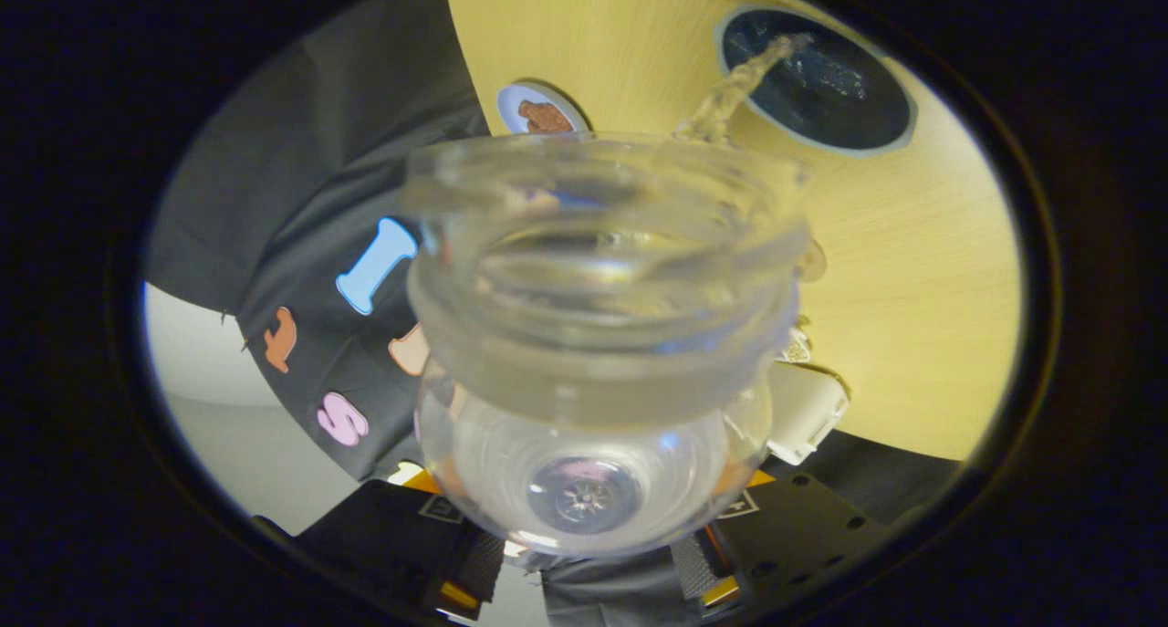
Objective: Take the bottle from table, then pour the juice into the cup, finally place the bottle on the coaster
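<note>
Over the wooden table (912, 271), the hand-held gripper (589, 554) clamps the tipped bottle (593, 335), mouth toward the cup (821, 79).

bottle (602, 335) blurred up close, hiding the tongs' (593, 554) fingertips.

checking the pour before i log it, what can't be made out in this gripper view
- Fingers: the bottle between them hides where they touch it.
- Cup: seen from above as a dark round with a pale rim; fill level cannot be read.
- Stream: blurred.
- Coaster: partly hidden behind the bottle's rim.
</note>
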`<state>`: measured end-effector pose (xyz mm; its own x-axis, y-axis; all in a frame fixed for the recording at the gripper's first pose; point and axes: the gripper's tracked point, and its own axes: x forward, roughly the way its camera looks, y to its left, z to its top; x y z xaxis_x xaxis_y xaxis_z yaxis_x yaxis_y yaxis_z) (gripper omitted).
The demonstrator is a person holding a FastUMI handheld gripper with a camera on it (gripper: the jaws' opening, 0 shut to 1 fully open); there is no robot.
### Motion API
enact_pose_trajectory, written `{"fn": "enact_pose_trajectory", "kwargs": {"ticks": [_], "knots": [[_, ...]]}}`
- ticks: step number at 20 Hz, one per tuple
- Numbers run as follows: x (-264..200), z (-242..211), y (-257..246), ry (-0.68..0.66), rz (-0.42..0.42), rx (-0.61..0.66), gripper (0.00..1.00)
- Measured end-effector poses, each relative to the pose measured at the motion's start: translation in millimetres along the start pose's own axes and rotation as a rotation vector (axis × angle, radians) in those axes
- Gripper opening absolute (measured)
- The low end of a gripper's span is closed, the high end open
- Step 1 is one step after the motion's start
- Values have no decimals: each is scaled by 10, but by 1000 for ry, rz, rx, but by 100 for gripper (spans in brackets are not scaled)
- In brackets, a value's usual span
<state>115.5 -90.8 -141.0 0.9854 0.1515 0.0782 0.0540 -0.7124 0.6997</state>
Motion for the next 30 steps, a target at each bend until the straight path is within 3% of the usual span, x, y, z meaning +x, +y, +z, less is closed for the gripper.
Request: {"fn": "enact_pose_trajectory", "kwargs": {"ticks": [12,30], "knots": [[-57,-35,118,23,18,84,100],[-90,55,390,19,128,219,100]]}}
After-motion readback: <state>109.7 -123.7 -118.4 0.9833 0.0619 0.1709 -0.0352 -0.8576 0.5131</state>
